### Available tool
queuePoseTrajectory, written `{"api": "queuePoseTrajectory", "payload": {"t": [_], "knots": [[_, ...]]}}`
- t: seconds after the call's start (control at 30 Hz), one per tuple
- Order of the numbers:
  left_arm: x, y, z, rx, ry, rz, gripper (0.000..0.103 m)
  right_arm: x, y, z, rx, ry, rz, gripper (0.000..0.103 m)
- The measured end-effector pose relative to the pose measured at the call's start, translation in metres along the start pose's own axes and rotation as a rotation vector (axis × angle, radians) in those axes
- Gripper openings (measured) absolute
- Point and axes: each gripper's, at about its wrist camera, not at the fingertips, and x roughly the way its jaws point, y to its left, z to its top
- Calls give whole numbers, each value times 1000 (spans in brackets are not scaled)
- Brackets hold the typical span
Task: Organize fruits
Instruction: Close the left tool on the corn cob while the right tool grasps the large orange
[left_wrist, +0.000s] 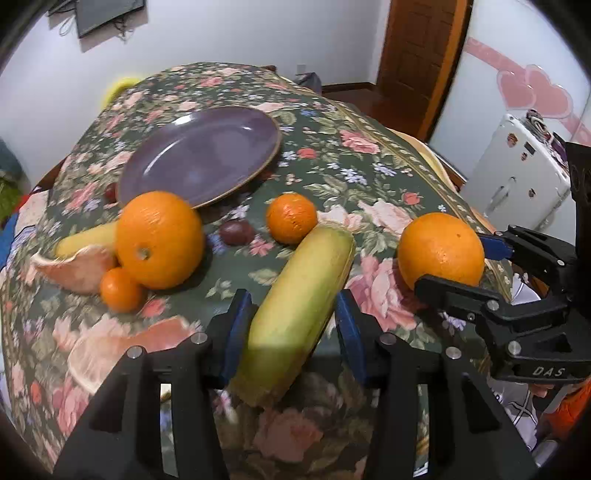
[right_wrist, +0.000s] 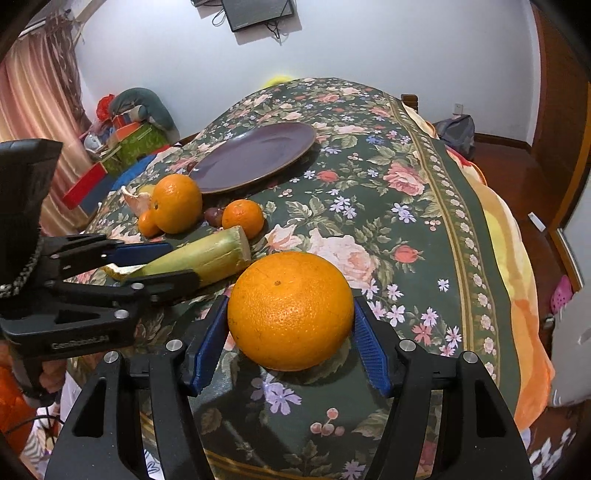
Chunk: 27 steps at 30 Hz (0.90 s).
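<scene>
Both tongs grip fruit on a floral tabletop: the left tongs press their blue pads on a pale green-yellow banana lying lengthwise between them, while the right tongs clamp a large orange that rests on the cloth near the front edge. Seen from the left wrist, the right tongs stand just right of the banana. Just beyond the banana's far end sits a small mandarin, with a dark plum beside it. Left of those, a second large orange touches a tiny mandarin, a piece of pomelo peel and another banana. Farthest from the tongs lies an empty purple plate.
</scene>
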Motion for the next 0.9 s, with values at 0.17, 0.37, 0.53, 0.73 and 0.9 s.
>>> {"api": "queuePoseTrajectory", "payload": {"t": [0.17, 0.37, 0.53, 0.73, 0.9], "knots": [[18, -5, 7, 27, 31, -8, 51, 4, -2, 2, 0, 3, 8, 62], [29, -2, 14, 10, 36, -47, 52, 5, -5, 2, 0, 1, 13, 62], [23, -5, 9, -15, 10, -45, 45, 2, -6, 4, -1, -1, 1, 62], [5, -6, -2, -41, 2, -49, 38, -8, -3, 8, -9, -24, -8, 62], [-17, 0, -7, -84, -31, -62, 37, -16, 3, 14, -20, -51, -10, 62]]}}
